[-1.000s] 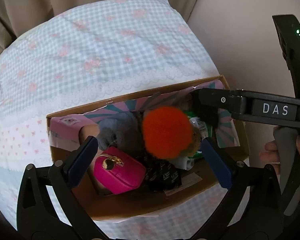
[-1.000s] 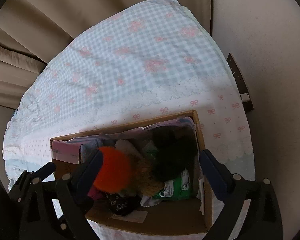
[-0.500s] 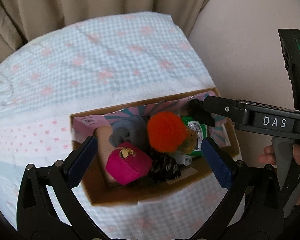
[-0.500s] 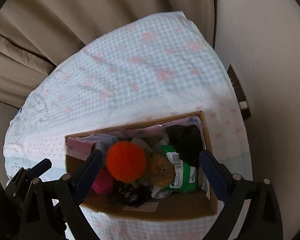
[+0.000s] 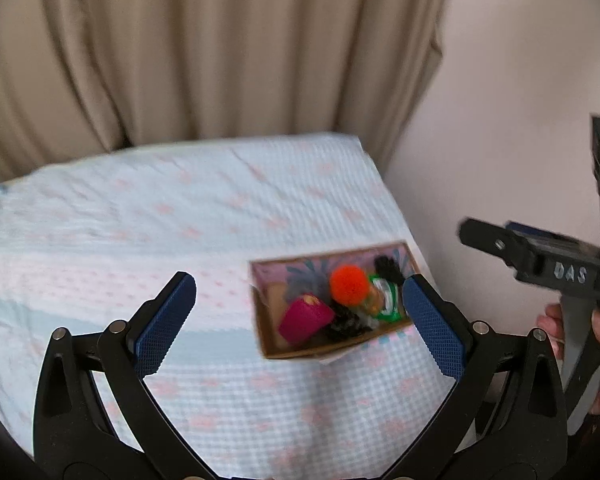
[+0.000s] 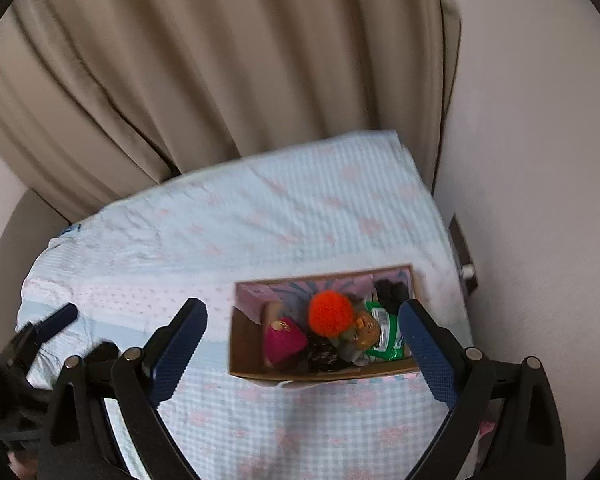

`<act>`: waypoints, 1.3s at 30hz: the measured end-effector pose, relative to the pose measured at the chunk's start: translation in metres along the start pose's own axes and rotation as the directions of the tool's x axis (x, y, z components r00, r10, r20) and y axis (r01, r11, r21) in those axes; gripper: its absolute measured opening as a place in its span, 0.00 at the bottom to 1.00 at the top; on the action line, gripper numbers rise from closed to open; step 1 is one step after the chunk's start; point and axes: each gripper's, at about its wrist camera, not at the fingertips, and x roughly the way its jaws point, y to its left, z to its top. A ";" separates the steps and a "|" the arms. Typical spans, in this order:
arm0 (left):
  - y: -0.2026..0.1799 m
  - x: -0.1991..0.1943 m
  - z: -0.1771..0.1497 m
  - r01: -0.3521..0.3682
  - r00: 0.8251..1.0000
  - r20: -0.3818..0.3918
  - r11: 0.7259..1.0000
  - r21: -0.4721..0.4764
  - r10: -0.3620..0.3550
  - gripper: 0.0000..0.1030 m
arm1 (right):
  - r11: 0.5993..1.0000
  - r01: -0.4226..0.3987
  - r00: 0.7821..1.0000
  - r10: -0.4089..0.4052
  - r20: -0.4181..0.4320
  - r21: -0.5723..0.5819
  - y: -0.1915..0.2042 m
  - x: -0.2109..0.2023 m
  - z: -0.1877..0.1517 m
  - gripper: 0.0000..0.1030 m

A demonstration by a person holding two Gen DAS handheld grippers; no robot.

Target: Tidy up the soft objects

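A cardboard box (image 5: 300, 350) (image 6: 244, 348) sits on the bed near its right edge. In it lie an orange pompom (image 5: 349, 285) (image 6: 330, 314), a magenta pouch (image 5: 305, 318) (image 6: 282, 340), a green packet (image 5: 388, 300) (image 6: 385, 336), a black soft item (image 5: 387, 268) (image 6: 390, 292) and a brown plush (image 6: 366, 330). My left gripper (image 5: 300, 316) is open and empty, well above the bed. My right gripper (image 6: 304, 348) is open and empty, also high above the box; it shows at the right of the left wrist view (image 5: 540, 260).
The bed (image 5: 140, 220) (image 6: 260, 216) has a light blue checked cover with pink bows. Beige curtains (image 5: 220, 60) (image 6: 220, 72) hang behind it. A pale wall (image 5: 500, 100) (image 6: 540, 160) runs along the right side, with a dark ledge (image 6: 462, 252) beside the bed.
Both grippers have pulled up and back from the box, so it looks smaller and the curtains come into view. Both stay open and empty.
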 end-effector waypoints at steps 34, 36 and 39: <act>0.038 -0.202 -0.052 -0.124 0.899 0.416 0.990 -0.061 0.138 1.00 | 0.981 0.120 0.897 -0.041 0.439 -0.153 0.108 -0.181 -0.080 0.93; 0.037 -0.201 -0.052 -0.134 0.898 0.417 0.990 -0.051 0.143 1.00 | 0.981 0.120 0.898 -0.043 0.439 -0.149 0.106 -0.181 -0.078 0.93; 0.034 -0.199 -0.052 -0.139 0.897 0.418 0.989 -0.041 0.143 1.00 | 0.983 0.121 0.898 -0.048 0.438 -0.141 0.106 -0.180 -0.076 0.93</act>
